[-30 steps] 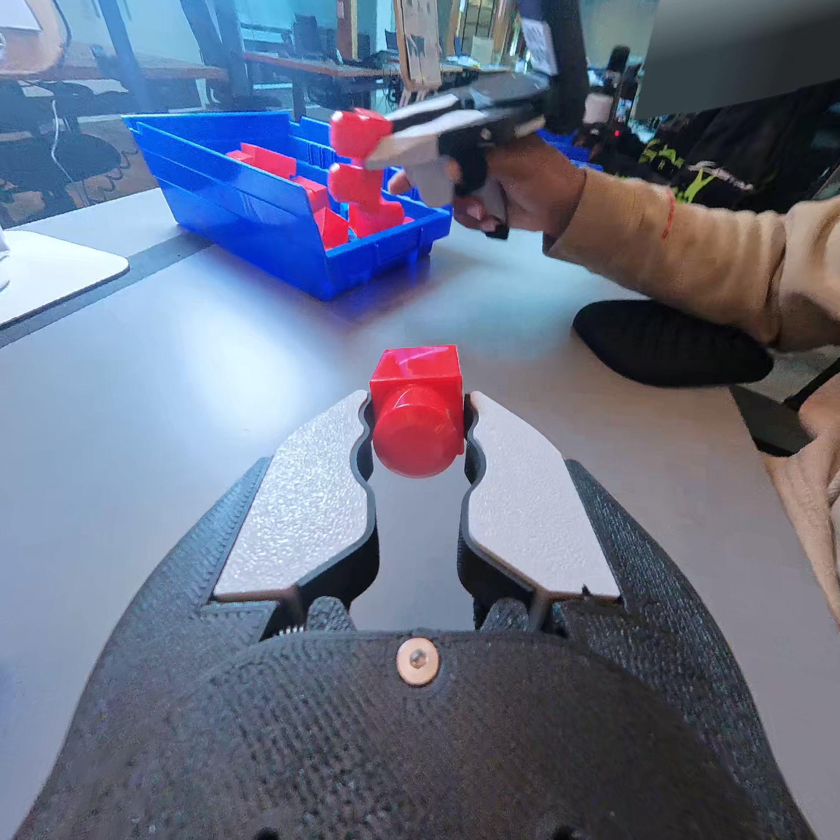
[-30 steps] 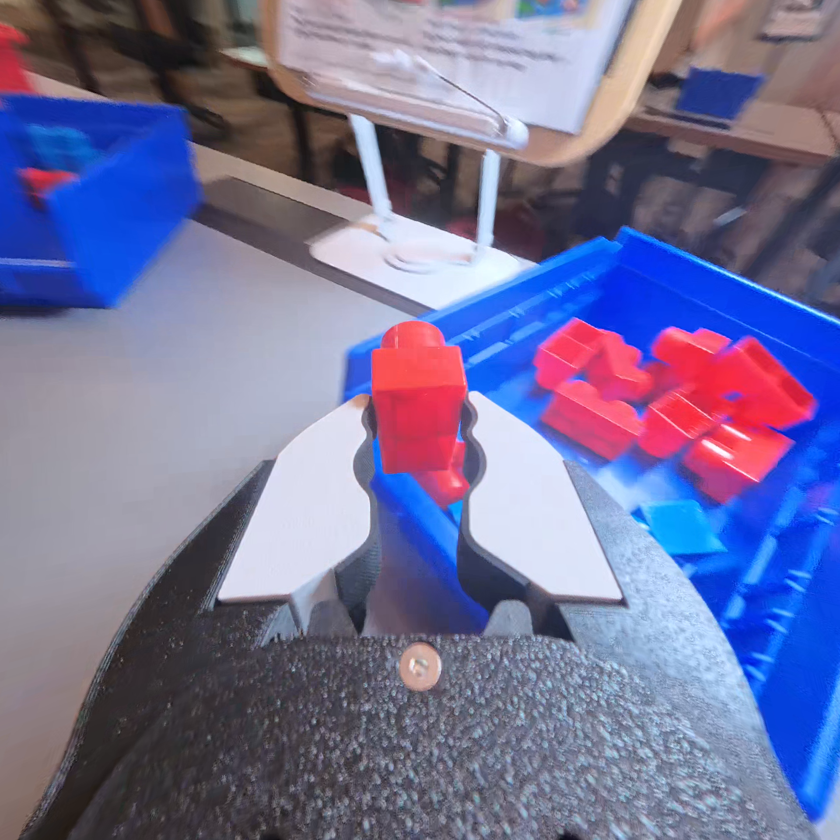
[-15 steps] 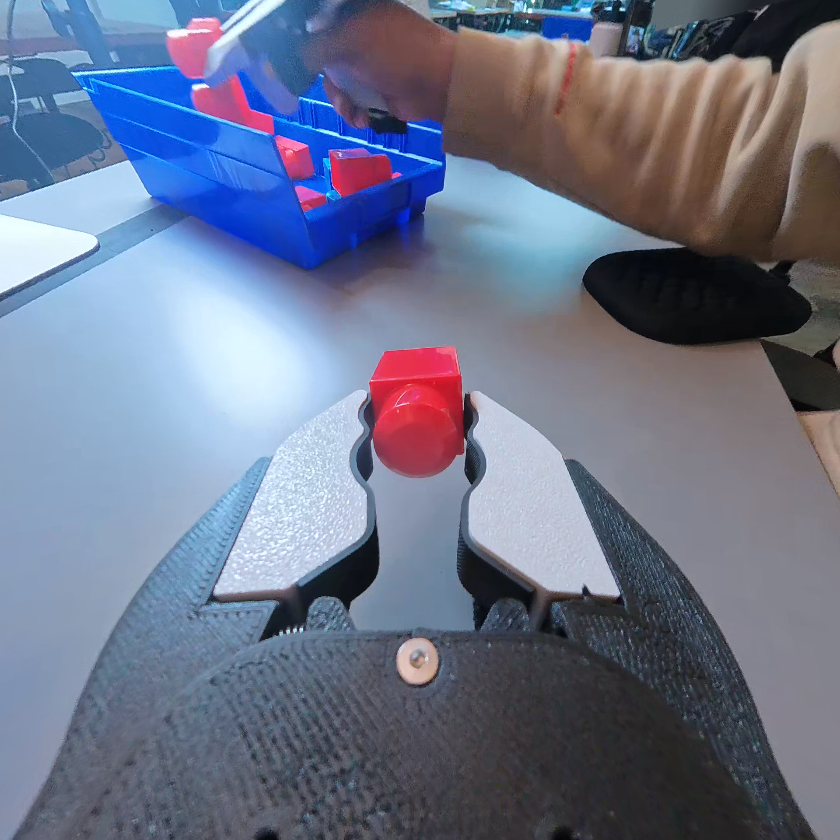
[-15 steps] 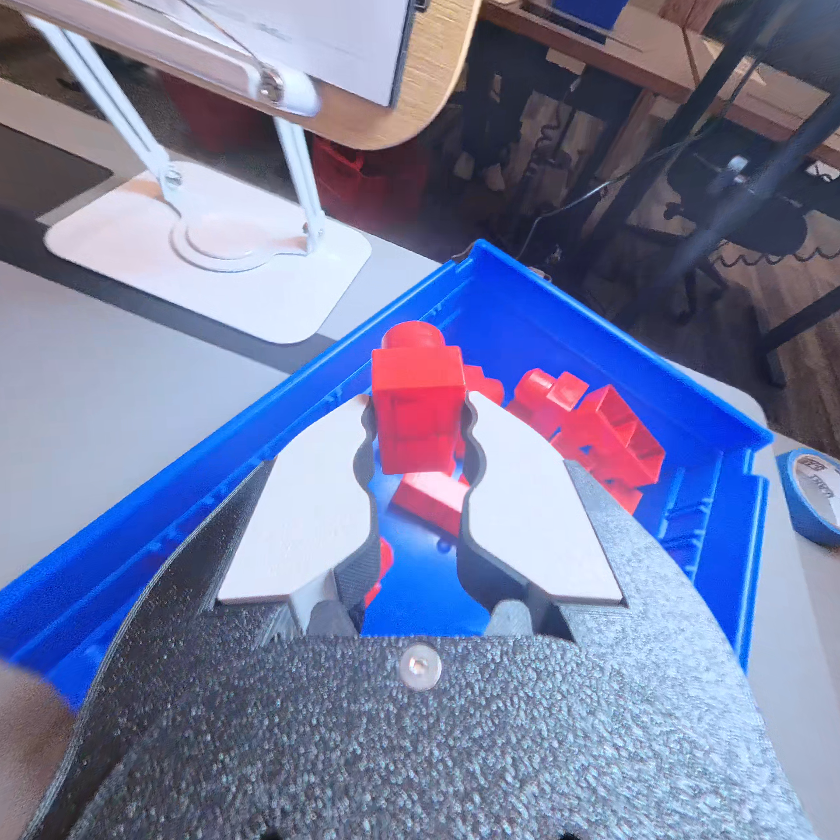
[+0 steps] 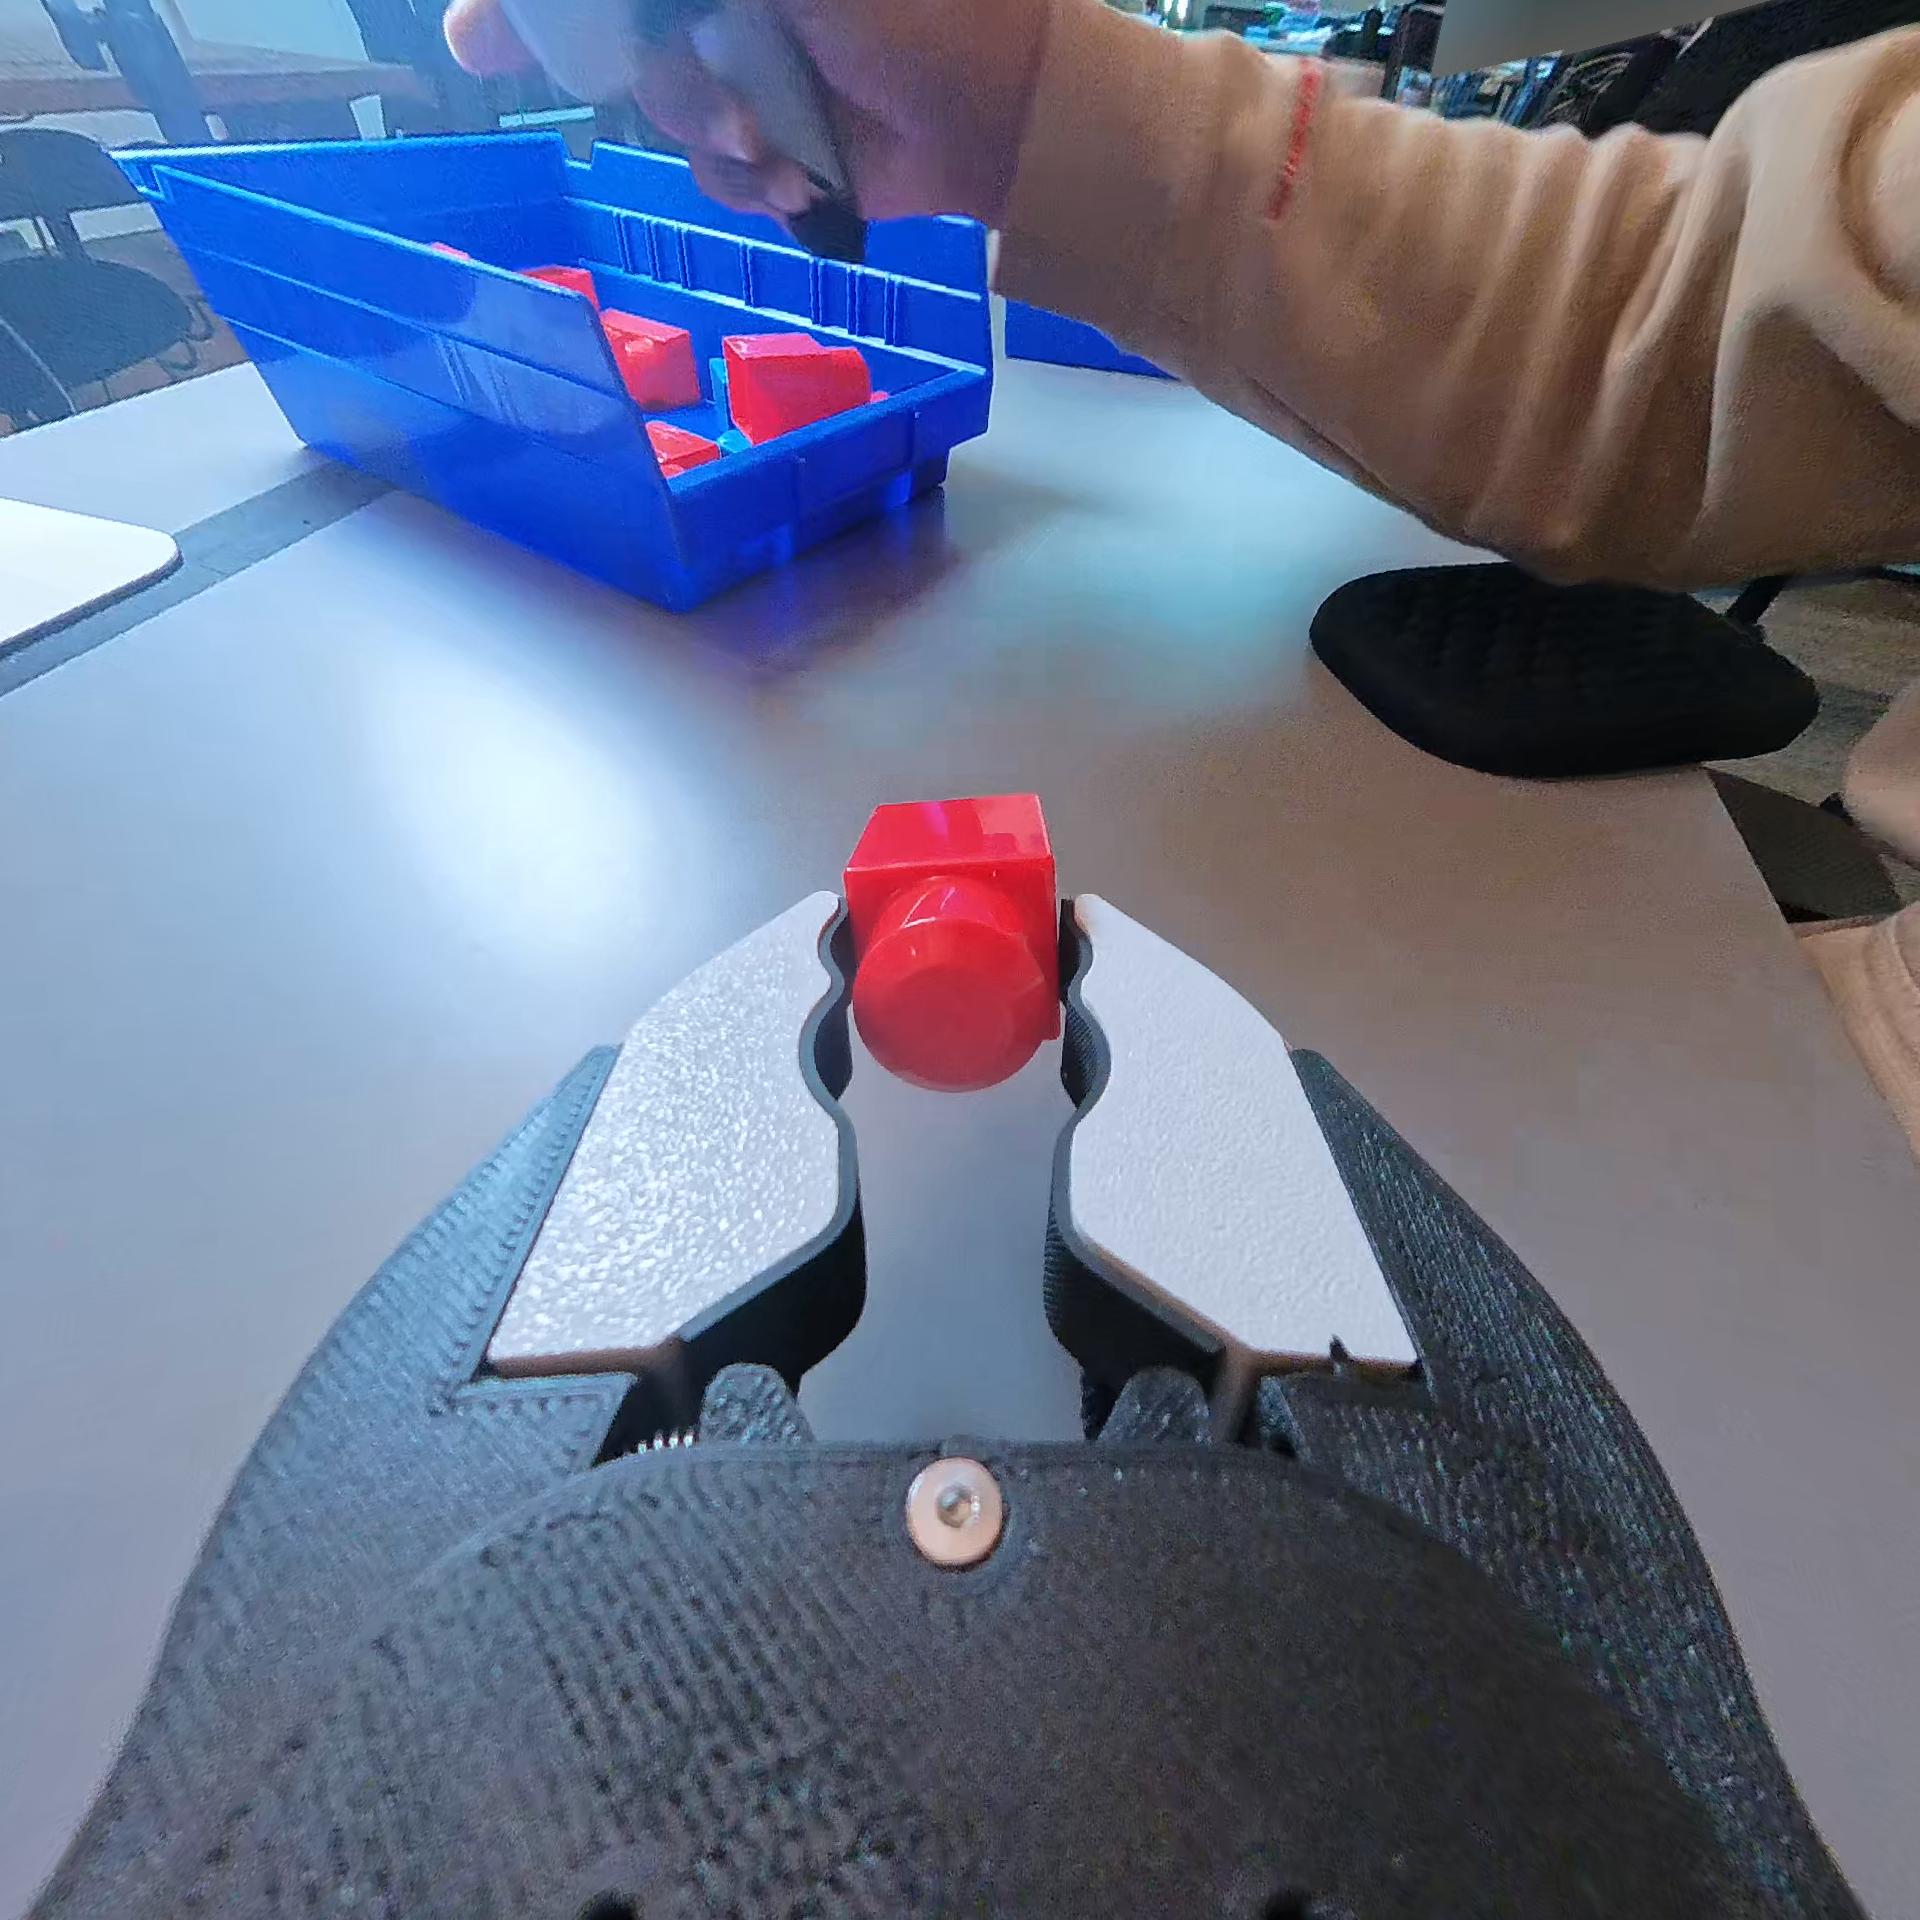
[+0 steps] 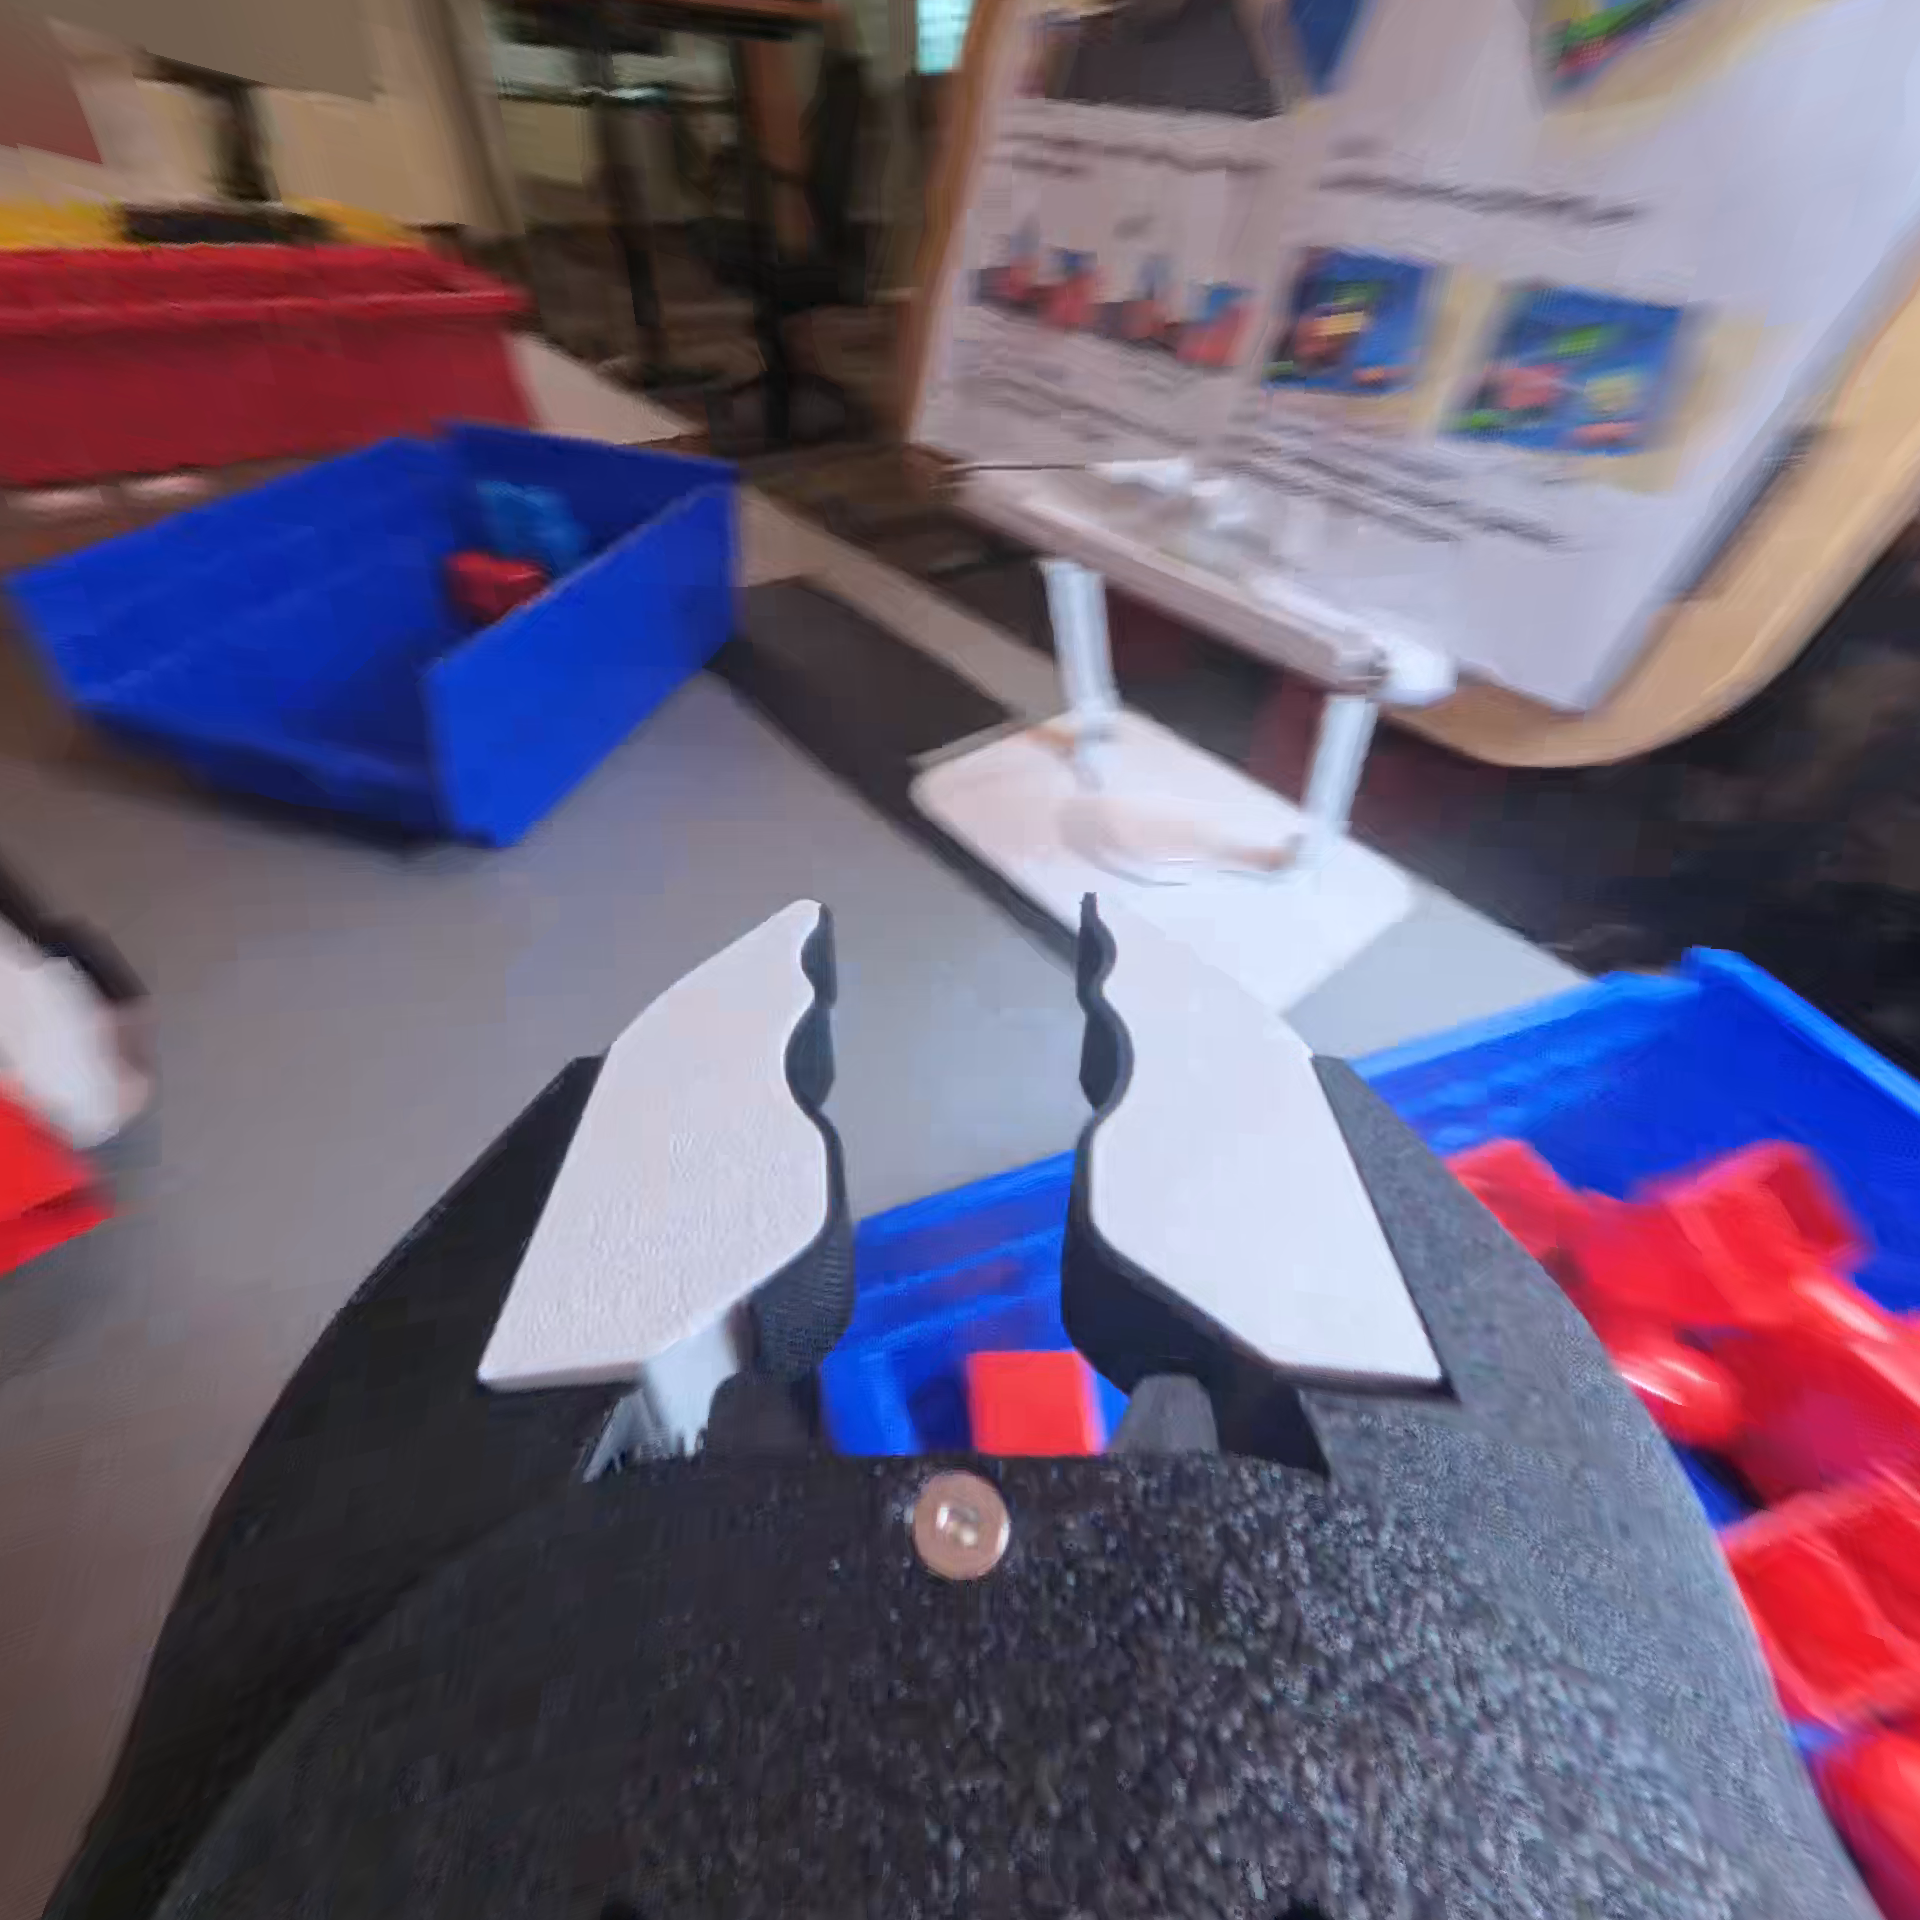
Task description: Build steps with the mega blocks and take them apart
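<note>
Clearly my left gripper (image 5: 951, 914) was clamped on 1 red block (image 5: 951, 935) above the table (image 5: 416, 831); my right gripper (image 6: 951, 920) hung released over the blue bin (image 6: 1558, 1060). Light, rigid, glossy plastic, I judged: squeeze flat sides, not the stud.

We cannot see the right gripper (image 5: 665, 42) well; it is blurry and cut off. The red blocks (image 6: 1714, 1340) in the near blue bin (image 6: 1538, 1070) are smeared too.
</note>
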A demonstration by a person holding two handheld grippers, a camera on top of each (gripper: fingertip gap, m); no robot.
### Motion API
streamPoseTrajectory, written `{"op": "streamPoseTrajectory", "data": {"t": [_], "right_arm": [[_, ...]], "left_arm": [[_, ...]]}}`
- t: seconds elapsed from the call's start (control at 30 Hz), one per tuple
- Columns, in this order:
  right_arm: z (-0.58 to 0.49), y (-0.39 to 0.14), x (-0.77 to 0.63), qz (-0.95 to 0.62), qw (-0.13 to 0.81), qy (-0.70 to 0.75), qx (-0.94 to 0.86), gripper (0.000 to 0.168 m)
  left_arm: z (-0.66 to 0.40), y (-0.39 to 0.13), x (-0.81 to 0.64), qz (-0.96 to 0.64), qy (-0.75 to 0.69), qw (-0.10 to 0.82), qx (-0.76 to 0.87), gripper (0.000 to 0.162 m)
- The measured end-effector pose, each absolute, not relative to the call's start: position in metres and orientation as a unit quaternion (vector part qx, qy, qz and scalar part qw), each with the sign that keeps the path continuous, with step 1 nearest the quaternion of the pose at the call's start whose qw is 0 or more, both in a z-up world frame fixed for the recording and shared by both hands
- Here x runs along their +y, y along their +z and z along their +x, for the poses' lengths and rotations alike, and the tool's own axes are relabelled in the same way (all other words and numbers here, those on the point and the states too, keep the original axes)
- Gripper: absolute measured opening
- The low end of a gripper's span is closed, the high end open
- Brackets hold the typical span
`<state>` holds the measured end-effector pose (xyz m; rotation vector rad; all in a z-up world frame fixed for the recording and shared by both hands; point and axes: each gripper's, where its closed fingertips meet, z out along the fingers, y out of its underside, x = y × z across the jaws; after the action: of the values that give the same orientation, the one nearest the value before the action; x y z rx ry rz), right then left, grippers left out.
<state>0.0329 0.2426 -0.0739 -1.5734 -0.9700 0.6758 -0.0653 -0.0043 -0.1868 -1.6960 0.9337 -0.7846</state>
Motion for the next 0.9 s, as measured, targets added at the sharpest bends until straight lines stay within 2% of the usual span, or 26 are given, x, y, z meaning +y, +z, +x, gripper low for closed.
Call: {"op": "streamPoseTrajectory", "data": {"t": [0.1, 0.17, 0.27, 0.33, 0.37, 0.47, 0.6, 0.67, 0.77, 0.9], "right_arm": [[-0.009, -0.103, 0.119, -0.593, 0.408, 0.388, -0.575, 0.046], [-0.02, -0.136, 0.054, -0.548, 0.333, 0.373, -0.671, 0.049], [-0.039, -0.171, 0.001, -0.515, 0.292, 0.342, -0.73, 0.054], [-0.047, -0.181, -0.02, -0.501, 0.27, 0.352, -0.743, 0.041], [-0.049, -0.182, -0.025, -0.498, 0.267, 0.358, -0.743, 0.035], [-0.046, -0.168, -0.021, -0.504, 0.276, 0.387, -0.721, 0.034], [-0.02, -0.137, 0.035, -0.562, 0.357, 0.352, -0.658, 0.034], [0.007, -0.123, 0.081, -0.612, 0.415, 0.29, -0.607, 0.034], [0.074, -0.118, 0.161, -0.711, 0.477, 0.118, -0.503, 0.035], [0.155, -0.13, 0.207, -0.786, 0.462, -0.05, -0.409, 0.035]], "left_arm": [[-0.065, -0.185, -0.005, -0.697, -0.322, 0.507, 0.391, 0.037], [-0.062, -0.184, -0.008, -0.69, -0.315, 0.512, 0.403, 0.037], [-0.055, -0.18, -0.017, -0.674, -0.32, 0.513, 0.425, 0.037], [-0.051, -0.178, -0.023, -0.664, -0.317, 0.515, 0.44, 0.037], [-0.049, -0.179, -0.025, -0.66, -0.313, 0.514, 0.45, 0.037], [-0.049, -0.171, -0.026, -0.65, -0.312, 0.531, 0.445, 0.038], [-0.07, -0.153, -0.006, -0.658, -0.324, 0.566, 0.376, 0.055], [-0.078, -0.153, 0.001, -0.669, -0.333, 0.564, 0.351, 0.051], [-0.076, -0.166, 0.004, -0.684, -0.325, 0.548, 0.355, 0.047], [-0.063, -0.186, -0.004, -0.687, -0.29, 0.528, 0.406, 0.046]]}}
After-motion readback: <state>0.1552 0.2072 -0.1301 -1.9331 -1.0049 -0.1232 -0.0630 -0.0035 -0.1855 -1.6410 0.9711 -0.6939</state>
